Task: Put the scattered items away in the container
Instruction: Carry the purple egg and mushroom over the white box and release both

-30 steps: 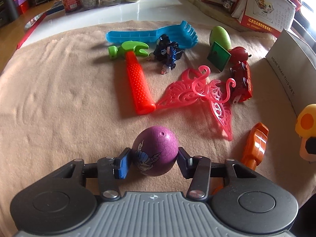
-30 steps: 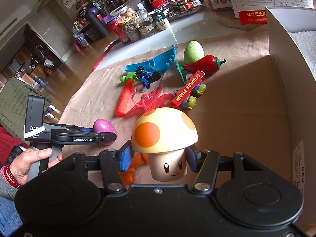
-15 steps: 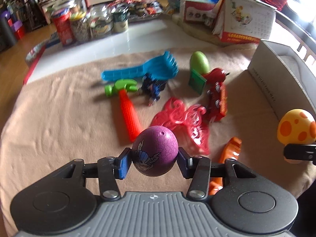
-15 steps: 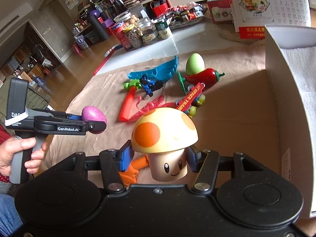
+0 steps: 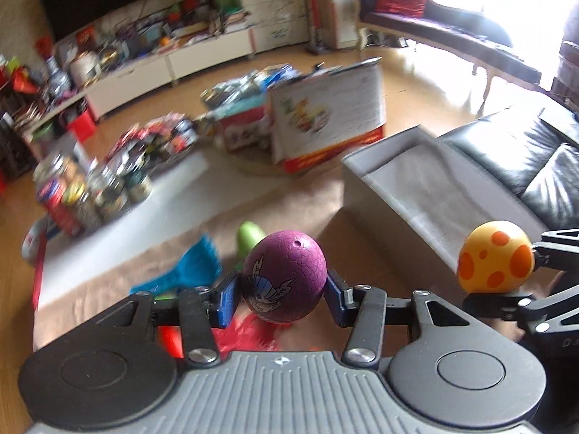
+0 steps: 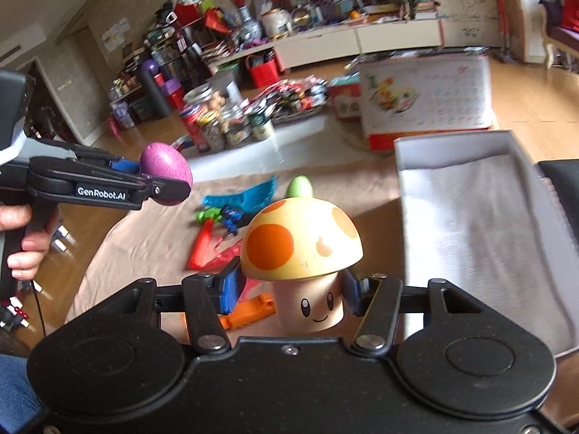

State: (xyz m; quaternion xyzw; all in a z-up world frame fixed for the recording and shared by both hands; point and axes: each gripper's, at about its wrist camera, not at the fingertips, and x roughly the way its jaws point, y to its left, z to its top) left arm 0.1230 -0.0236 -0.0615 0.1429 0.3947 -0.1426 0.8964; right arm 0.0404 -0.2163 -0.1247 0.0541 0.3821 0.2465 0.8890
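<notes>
- Box (image 6: 481,224), towel-lined, sits right of the cloth w/ open top: drop spot.
- Right gripper (image 6: 289,289) clamps mushroom toy (image 6: 302,242) by stem, raised near box's left wall.
- Left gripper (image 5: 282,294) pinches purple egg (image 5: 284,276) across its middle, airborne, well left of box.

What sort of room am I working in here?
Probably a lived-in home living room: a black leather sofa, a low white cabinet piled with clutter, and toys spread on a tan cloth.

both wrist views raised, facing forward over table; share white box (image 5: 427,181) (image 6: 481,217), calendar (image 5: 325,123) (image 6: 427,105).
</notes>
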